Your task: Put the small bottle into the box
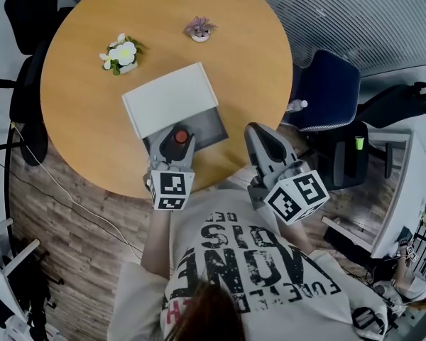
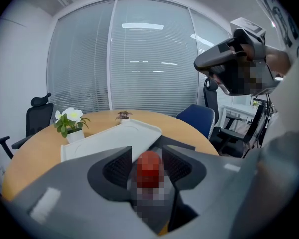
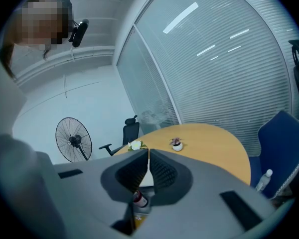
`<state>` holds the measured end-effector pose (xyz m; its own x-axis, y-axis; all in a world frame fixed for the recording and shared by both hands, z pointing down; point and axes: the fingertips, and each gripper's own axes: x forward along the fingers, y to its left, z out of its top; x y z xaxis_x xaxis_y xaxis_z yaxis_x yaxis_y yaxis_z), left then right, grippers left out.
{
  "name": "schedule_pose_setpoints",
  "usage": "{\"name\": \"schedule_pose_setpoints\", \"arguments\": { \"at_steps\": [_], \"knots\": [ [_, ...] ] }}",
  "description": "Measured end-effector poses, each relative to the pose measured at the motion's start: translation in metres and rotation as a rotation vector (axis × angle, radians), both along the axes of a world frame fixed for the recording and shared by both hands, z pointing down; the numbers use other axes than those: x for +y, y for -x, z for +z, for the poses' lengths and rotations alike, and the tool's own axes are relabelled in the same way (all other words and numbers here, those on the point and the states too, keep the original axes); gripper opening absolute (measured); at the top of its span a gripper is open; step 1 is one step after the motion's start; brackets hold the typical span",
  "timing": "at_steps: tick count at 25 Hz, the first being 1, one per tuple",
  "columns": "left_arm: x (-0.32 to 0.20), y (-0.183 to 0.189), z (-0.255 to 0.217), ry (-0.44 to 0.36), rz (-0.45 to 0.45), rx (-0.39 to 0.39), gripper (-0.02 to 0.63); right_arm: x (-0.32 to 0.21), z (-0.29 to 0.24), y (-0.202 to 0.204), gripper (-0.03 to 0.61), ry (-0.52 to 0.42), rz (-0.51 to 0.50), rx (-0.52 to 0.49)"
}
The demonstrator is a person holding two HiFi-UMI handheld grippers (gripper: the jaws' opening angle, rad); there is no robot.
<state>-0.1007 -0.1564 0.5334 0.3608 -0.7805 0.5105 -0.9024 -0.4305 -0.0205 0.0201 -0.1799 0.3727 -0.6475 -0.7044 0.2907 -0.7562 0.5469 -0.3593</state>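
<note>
Since the small bottle [image 1: 179, 136] stands with its red cap up at the near left corner of the box's [image 1: 207, 125] dark open part, I judge the putting-in to be as good as done, though I cannot tell whether its base sits flat on the box floor. Its long axis runs roughly upright, perhaps leaning a little, and it lies dead ahead of my left gripper [image 2: 148, 158], right in the gap between the two pads. Those jaws stand wide. The cap sits between them with the pads just beside it rather than squeezing it, so I read the bottle as let go.

What the next move turns on is that line. The bottle is straight in front, so I would draw the left gripper back along its own axis, without swinging sideways, or a pad may tip the bottle over.

The white lid [image 1: 169, 96] lies across the far left part of the box, clear of the bottle. My right gripper [image 3: 148, 156] hangs to the right of the box at the near edge of the round wooden table [image 1: 85, 84], apart from the bottle. Its jaws are closed together on nothing. The left hand is plainly the nearer one
</note>
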Motion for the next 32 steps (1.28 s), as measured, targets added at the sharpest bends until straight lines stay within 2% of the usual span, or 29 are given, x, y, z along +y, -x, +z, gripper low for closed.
{"name": "schedule_pose_setpoints", "arguments": {
  "at_steps": [3, 6, 10, 15, 21, 32],
  "knots": [
    [0.002, 0.002, -0.013, -0.018, -0.019, 0.014, 0.195, 0.001, -0.001, 0.0, 0.015, -0.003, -0.005, -0.004],
    [-0.002, 0.006, -0.035, -0.076, -0.042, 0.021, 0.125, 0.0, -0.002, -0.001, 0.015, -0.008, -0.011, -0.006],
    [-0.003, 0.013, -0.047, -0.108, -0.076, 0.03, 0.055, 0.0, -0.002, -0.001, 0.015, -0.011, -0.017, -0.013],
    [-0.004, 0.016, -0.052, -0.126, -0.087, 0.003, 0.012, -0.001, -0.004, 0.002, 0.015, -0.015, -0.026, -0.025],
    [-0.008, 0.018, -0.07, -0.171, -0.103, -0.006, 0.011, 0.001, -0.01, 0.001, 0.015, -0.028, -0.04, -0.039],
    [-0.025, 0.031, -0.167, -0.384, -0.201, -0.034, 0.009, -0.002, -0.027, -0.004, 0.015, -0.084, -0.134, -0.093]
  ]
}}
